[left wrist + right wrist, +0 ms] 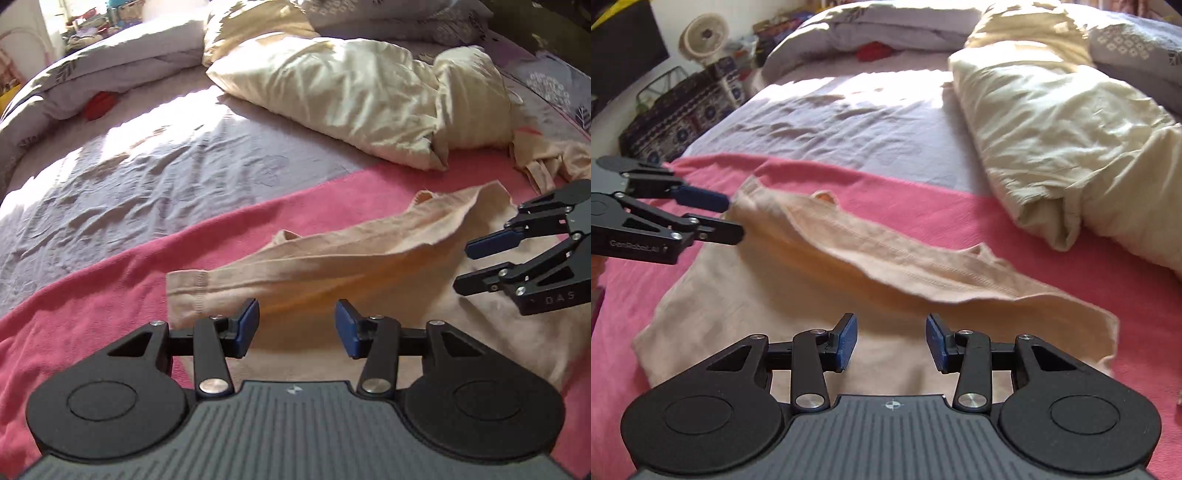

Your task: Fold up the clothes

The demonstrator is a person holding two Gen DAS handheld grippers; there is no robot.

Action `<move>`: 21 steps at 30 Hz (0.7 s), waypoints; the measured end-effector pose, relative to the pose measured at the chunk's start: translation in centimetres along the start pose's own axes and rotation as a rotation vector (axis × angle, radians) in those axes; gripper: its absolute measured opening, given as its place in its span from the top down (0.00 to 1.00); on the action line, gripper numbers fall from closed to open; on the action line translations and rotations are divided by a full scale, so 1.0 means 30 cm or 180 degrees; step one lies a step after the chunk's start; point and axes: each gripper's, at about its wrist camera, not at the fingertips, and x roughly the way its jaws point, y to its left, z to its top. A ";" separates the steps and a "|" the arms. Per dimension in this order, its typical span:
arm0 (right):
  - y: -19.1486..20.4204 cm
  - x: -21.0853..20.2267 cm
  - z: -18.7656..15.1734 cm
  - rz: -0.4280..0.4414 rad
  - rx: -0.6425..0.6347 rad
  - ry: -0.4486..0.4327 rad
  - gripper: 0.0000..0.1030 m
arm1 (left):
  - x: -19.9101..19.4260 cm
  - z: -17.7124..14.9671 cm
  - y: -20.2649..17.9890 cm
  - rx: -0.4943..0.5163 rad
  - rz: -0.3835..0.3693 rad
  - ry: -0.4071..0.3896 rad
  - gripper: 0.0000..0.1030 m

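One bed [155,177] fills both views, its grey sheet rumpled, with a pink blanket [92,295] laid across the near part. A cream quilt [351,96] is bundled toward the far side, well apart from my work. On the blanket lies the garment [798,295], peach, thin, spread flat below and with its upper edge already turned over into a long rolled band [886,258].

It looks light, limp and a little clingy, so I judge it will sag and slide rather than hold a crease; lifting one point alone would bunch it. The stitched hems are the firmer places: the left hem corner [188,291] just ahead of my left gripper [295,328], and the right corner [1097,332] beside my right gripper [890,341].

Both grippers hover over the cloth with jaws apart, holding nothing. I'd pinch both layers at the band's ends and carry them together, low over the blanket.
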 end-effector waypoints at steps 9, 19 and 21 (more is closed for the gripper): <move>-0.172 0.017 0.167 -0.1149 0.0735 -0.0563 0.55 | 0.161 0.126 0.208 -0.1523 0.1269 0.0244 0.51; 0.027 -0.102 -0.139 -0.0224 -0.0446 0.0035 0.43 | -0.024 -0.075 -0.055 0.0016 0.0307 0.0124 0.41; 0.008 -0.147 -0.248 -0.0330 -0.0711 0.0001 0.41 | -0.014 -0.156 -0.069 0.0298 0.0596 0.0107 0.38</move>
